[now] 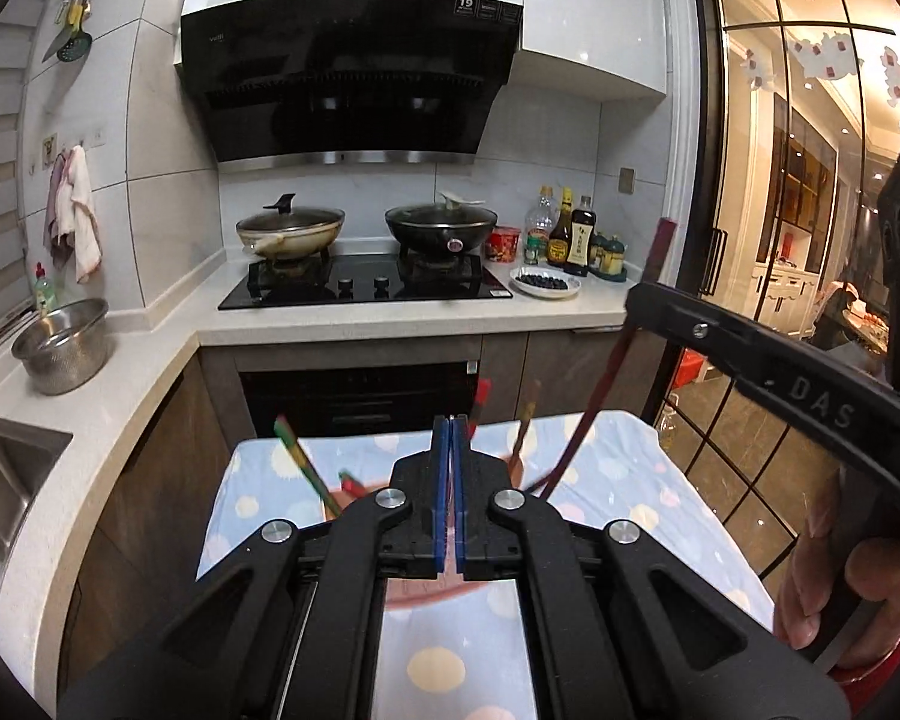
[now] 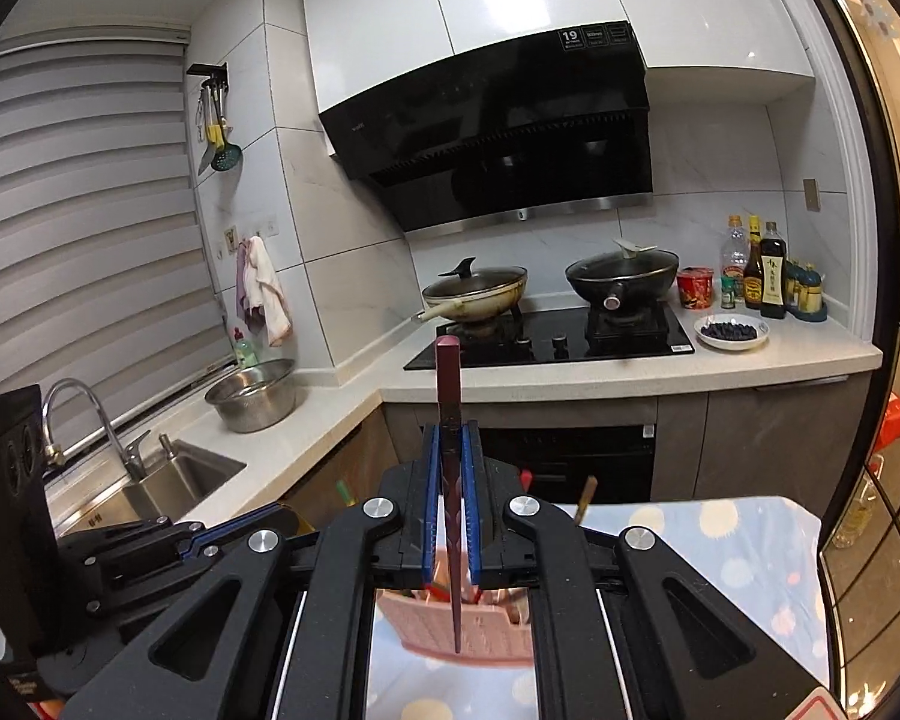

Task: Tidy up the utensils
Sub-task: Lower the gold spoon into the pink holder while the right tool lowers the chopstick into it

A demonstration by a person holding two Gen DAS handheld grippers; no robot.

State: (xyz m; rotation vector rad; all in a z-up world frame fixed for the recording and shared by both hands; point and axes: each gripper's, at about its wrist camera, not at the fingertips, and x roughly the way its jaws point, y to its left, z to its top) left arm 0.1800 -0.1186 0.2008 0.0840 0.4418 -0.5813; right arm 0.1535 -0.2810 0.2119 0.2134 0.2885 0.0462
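Observation:
My right gripper [image 2: 450,450] is shut on a dark red chopstick [image 2: 450,420] and holds it upright, tip down over a pink utensil holder [image 2: 438,630] on the patterned cloth. The same chopstick [image 1: 606,372] and the right gripper [image 1: 642,294] show at the right of the left wrist view. My left gripper [image 1: 450,432] is shut with nothing seen between its blue pads, just above the holder [image 1: 414,597]. Several coloured chopsticks [image 1: 306,468] stand in the holder.
A small table with a blue dotted cloth [image 1: 630,480] lies below both grippers. Beyond are a counter with a stove [image 1: 366,288], two pans, sauce bottles [image 1: 570,234], a steel bowl [image 1: 63,345] and a sink [image 2: 168,480]. A glass door [image 1: 810,240] is to the right.

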